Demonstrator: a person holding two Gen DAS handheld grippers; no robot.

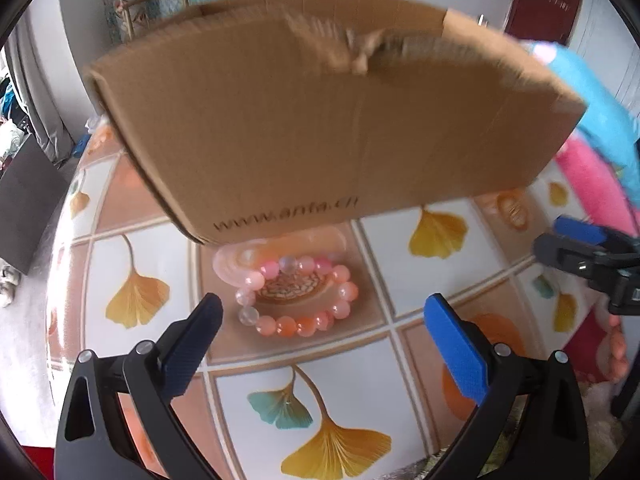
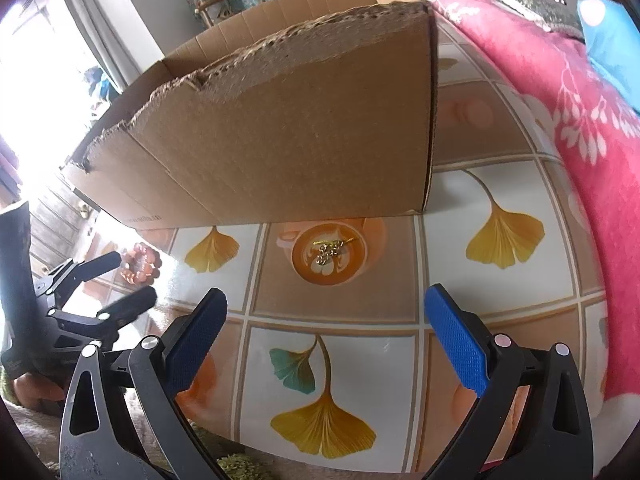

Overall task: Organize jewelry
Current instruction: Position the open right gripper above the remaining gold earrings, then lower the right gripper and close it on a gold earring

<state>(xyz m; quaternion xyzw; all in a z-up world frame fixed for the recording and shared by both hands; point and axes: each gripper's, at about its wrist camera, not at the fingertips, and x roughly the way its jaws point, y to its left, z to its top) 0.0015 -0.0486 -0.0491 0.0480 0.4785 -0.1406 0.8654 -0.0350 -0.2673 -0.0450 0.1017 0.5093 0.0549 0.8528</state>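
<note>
Hiding part of pink dish [image 1: 240, 258]: box [image 1: 320, 120] | left claw [image 1: 324, 320], right claw [image 2: 326, 312] gaping, empty

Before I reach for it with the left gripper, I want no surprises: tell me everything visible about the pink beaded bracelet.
The pink beaded bracelet is a closed ring of glossy round beads, ranging from pale pink to peach-orange, a few nearly clear. It lies flat on the ginkgo-leaf patterned tablecloth, just in front of the brown cardboard box. The open left gripper hangs before it, not touching.
</note>
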